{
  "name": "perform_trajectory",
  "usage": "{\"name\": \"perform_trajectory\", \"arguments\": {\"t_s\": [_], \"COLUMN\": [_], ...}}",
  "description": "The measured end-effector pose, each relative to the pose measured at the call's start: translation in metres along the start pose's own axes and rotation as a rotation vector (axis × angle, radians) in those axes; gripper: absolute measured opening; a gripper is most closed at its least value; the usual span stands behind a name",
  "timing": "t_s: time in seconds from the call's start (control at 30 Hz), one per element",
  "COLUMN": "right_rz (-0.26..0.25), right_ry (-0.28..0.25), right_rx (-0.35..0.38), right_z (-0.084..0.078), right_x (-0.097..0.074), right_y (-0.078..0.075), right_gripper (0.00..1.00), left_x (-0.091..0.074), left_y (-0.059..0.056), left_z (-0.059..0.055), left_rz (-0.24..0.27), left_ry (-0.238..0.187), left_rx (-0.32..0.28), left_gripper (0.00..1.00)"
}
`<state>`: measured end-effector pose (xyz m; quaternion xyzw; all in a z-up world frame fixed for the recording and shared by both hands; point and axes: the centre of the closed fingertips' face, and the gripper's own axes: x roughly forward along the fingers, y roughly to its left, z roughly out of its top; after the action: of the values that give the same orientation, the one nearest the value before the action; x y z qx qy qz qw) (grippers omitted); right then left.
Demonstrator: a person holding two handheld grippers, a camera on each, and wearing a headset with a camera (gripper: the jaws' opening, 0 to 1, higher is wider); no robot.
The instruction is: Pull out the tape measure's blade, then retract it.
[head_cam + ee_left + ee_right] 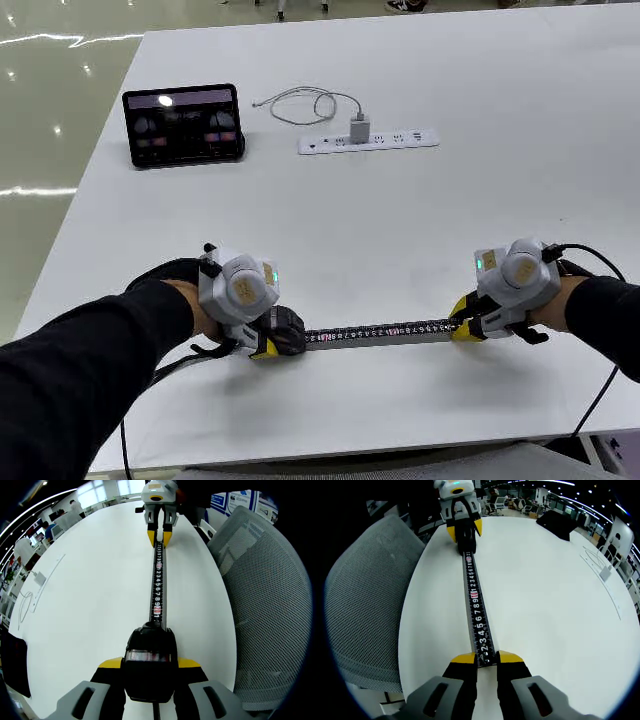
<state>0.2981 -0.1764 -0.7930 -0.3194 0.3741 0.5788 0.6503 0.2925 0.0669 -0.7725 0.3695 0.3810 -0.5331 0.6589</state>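
Note:
The black tape measure case [150, 662] sits clamped between the yellow-tipped jaws of my left gripper [150, 664], low on the white table [400, 250]. Its blade [380, 332] lies pulled out flat along the table's near edge, numbers up. My right gripper [483, 658] is shut on the blade's end. In the head view the case [281, 331] is at the left gripper [268, 345] and the right gripper [464, 327] pinches the blade's far end. From the left gripper view the blade [158, 585] runs straight to the right gripper [159, 536]; from the right gripper view the blade [474, 600] runs to the left gripper [464, 532].
A dark tablet [183, 124] stands at the back left of the table. A white power strip [368, 141] with a plugged charger and looped cable [300, 104] lies behind the middle. A grey mesh chair [270, 610] stands close to the table's near edge.

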Motion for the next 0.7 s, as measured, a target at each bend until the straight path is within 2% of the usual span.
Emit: {"name": "perform_trajectory", "arguments": {"t_s": [0.7], "right_rz": [-0.001], "right_ry": [0.013], "right_rx": [0.002], "right_z": [-0.0041], "right_x": [-0.0039], "right_y": [0.0009], "right_gripper": [0.09], "left_x": [-0.0001], "left_y": [0.0001], "left_z": [0.0005], "left_rz": [0.0], "left_ry": [-0.003], "left_rx": [-0.002], "left_gripper": [0.33]}}
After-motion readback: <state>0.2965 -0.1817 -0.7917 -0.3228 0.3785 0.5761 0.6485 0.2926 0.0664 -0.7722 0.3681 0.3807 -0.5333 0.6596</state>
